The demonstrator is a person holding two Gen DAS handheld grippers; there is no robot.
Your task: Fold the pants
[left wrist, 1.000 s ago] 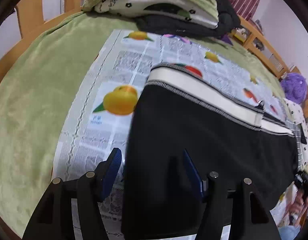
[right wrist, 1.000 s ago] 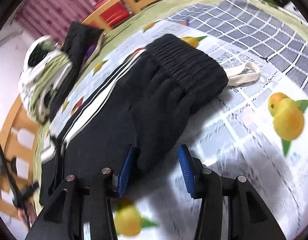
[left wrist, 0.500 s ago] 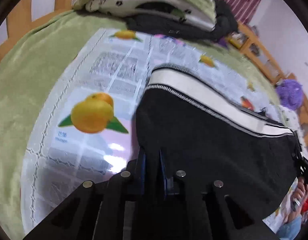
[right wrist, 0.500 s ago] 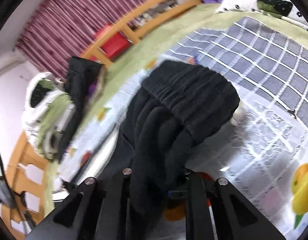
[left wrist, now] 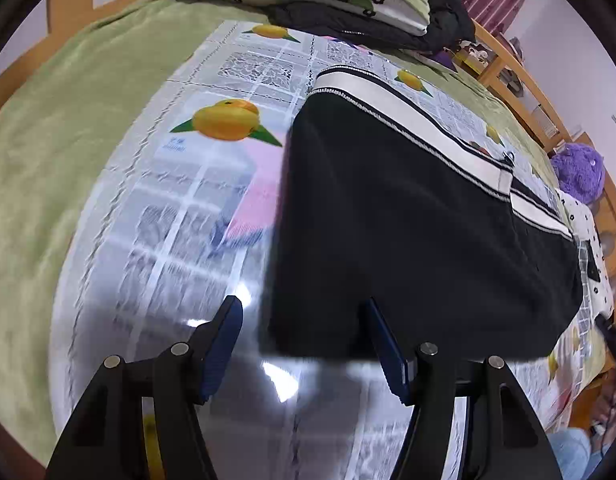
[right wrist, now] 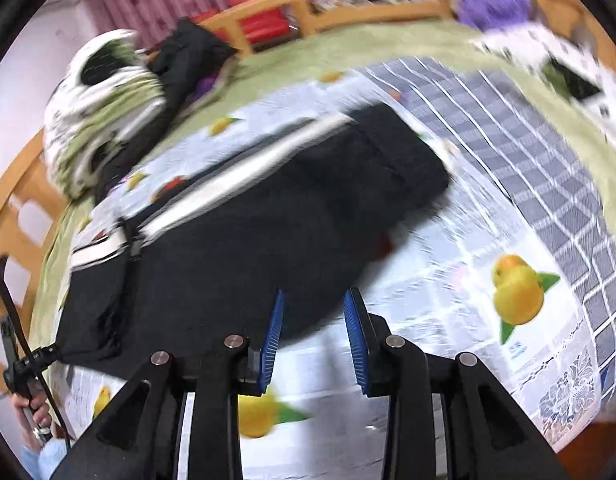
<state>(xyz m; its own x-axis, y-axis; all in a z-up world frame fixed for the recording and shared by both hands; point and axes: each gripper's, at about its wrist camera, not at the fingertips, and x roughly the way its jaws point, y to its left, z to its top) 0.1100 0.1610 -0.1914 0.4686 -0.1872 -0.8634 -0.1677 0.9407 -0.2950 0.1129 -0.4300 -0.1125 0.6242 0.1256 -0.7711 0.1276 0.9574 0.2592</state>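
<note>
Black pants with a white side stripe lie folded flat on an orange-print cloth on the bed. My left gripper is open, its blue pads on either side of the pants' near left corner, low over the cloth. In the right wrist view the pants lie as a long black slab. My right gripper is open and empty at the pants' near edge. That view is blurred by motion.
A pile of bedding and dark clothes sits at the head of the green bedspread. A grey checked cloth lies to the right of the pants. A purple plush sits by the wooden bed rail.
Both grippers, shut on the pants half a second ago, have opened and let go. The lifted pants now lie flat on the cloth. Both grippers have drawn back.
</note>
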